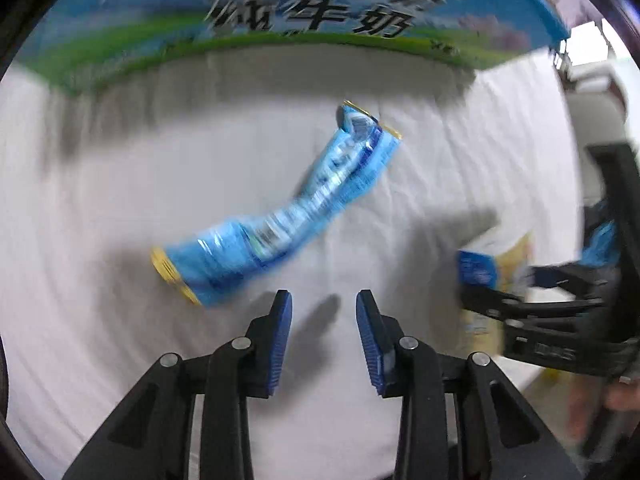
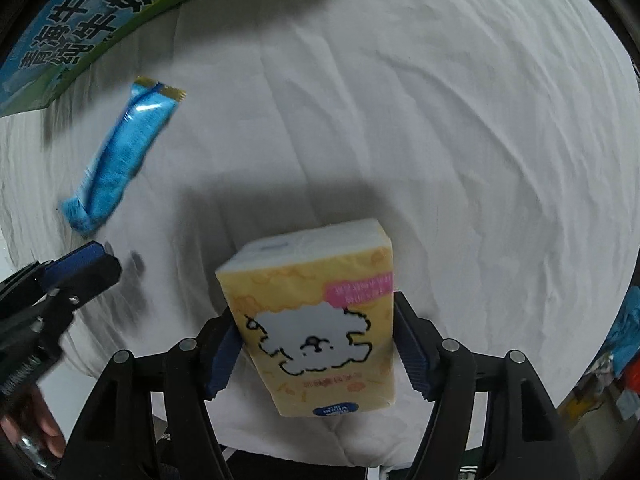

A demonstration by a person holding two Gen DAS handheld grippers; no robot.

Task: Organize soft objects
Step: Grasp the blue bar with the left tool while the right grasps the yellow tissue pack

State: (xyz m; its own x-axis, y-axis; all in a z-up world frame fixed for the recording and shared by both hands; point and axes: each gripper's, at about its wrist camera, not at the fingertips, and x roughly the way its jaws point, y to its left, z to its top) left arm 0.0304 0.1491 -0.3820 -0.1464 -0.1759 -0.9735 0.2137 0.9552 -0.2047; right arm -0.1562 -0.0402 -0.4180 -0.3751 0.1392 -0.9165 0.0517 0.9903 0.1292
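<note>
My right tool (image 2: pixel 316 344) holds the yellow tissue pack (image 2: pixel 316 320) between its pads, lifted above the white sheet (image 2: pixel 460 140) that covers the desk. My left tool (image 1: pixel 324 320) stands narrow and empty, pointing down at bare sheet. The blue packet (image 1: pixel 276 220) lies flat just ahead of it and a little to its left, its long axis running diagonally away toward the milk carton box (image 1: pixel 280 8) at the far edge. The left tool is clearly the nearer one. I judge it must open wider and cross that long axis to grip the packet.
</note>
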